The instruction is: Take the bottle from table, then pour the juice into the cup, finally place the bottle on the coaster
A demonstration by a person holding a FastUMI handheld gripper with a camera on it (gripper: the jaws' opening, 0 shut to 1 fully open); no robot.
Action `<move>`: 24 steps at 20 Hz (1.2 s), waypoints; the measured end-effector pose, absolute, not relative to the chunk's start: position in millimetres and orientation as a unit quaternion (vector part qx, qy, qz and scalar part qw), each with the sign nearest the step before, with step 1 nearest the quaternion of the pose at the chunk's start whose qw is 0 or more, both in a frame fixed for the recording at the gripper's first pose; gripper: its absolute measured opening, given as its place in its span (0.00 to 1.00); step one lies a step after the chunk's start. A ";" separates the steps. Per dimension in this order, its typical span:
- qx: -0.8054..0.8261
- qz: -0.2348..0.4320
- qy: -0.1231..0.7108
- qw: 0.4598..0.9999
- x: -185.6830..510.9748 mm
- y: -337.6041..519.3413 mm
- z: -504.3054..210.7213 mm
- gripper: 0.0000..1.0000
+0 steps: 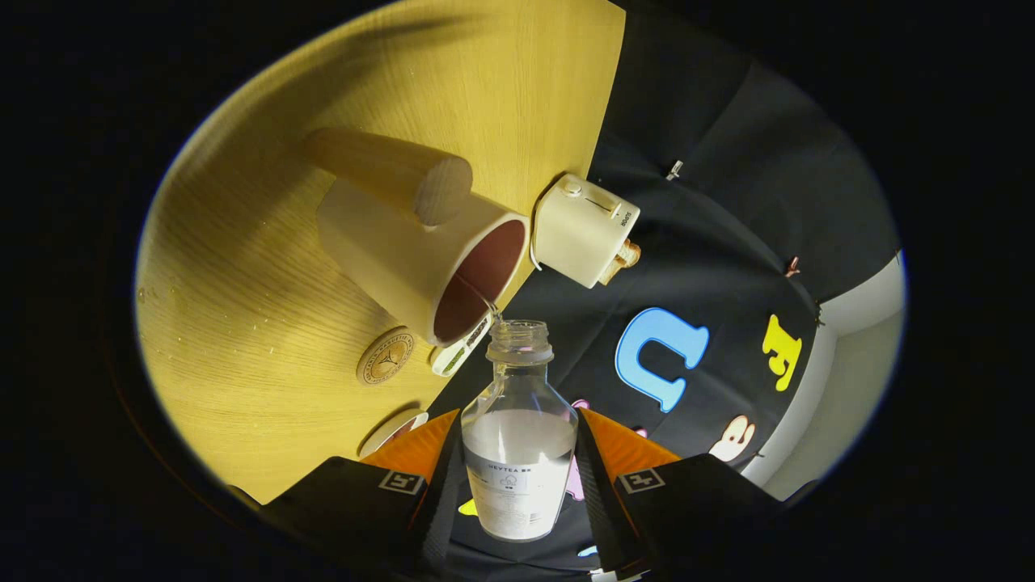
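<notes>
desk (pixel 267 267): light wood grain, view rolled hard so it runs up the left; its far edge runs diagonally against the black booth cloth.
droplets (pixel 174 323): a few small wet specks on the bare wood, left of the coaster.
coaster (pixel 385 356): round, cork-coloured, printed emblem on top; lies flat near the desk's far edge, just beside the cup's base side, nothing on it.
round item (pixel 394 429): partly hidden behind the left finger, near the desk edge; can't tell what it is.
cup (pixel 420 255): cream outside, dark reddish inside, thick wooden handle (pixel 388 174) sticking out; stands on the desk close to the far edge, mouth facing the bottle.
small flat packet (pixel 461 347): white with green print, at the desk edge under the cup's rim.
claw (pixel 517 465): both fingers pressed on the bottle's lower body, one each side, holding it firmly.
bottle (pixel 517 453): clear glass, uncapped, white label, tilted with its neck at the cup's rim; pale liquid inside.
juice (pixel 492 307): thin stream from the bottle's mouth into the cup's opening.
cream box (pixel 584 230): knob and slot on its face, cork-like stub on one side; sits at the desk's far edge, just beside the cup.
</notes>
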State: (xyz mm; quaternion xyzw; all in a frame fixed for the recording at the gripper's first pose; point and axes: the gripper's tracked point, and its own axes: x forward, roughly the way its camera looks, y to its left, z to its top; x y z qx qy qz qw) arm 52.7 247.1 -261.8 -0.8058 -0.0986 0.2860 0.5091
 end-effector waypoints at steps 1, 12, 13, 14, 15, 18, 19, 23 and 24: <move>-0.807 0.286 -0.103 0.506 52.6 247.2 -260.9 0.71; -0.835 0.297 -0.171 0.431 51.2 261.0 -258.7 0.71; -0.837 0.297 -0.175 0.426 52.0 261.1 -258.7 0.71; -0.840 0.295 -0.182 0.418 53.1 263.6 -258.6 0.71; -0.843 0.293 -0.190 0.408 52.4 263.7 -256.8 0.71; -0.851 0.293 -0.218 0.378 50.2 269.4 -254.4 0.72; -0.851 0.295 -0.226 0.370 50.3 271.6 -253.5 0.72; -0.857 0.295 -0.238 0.349 49.6 274.5 -253.9 0.71; -0.858 0.295 -0.243 0.344 49.8 276.6 -254.1 0.71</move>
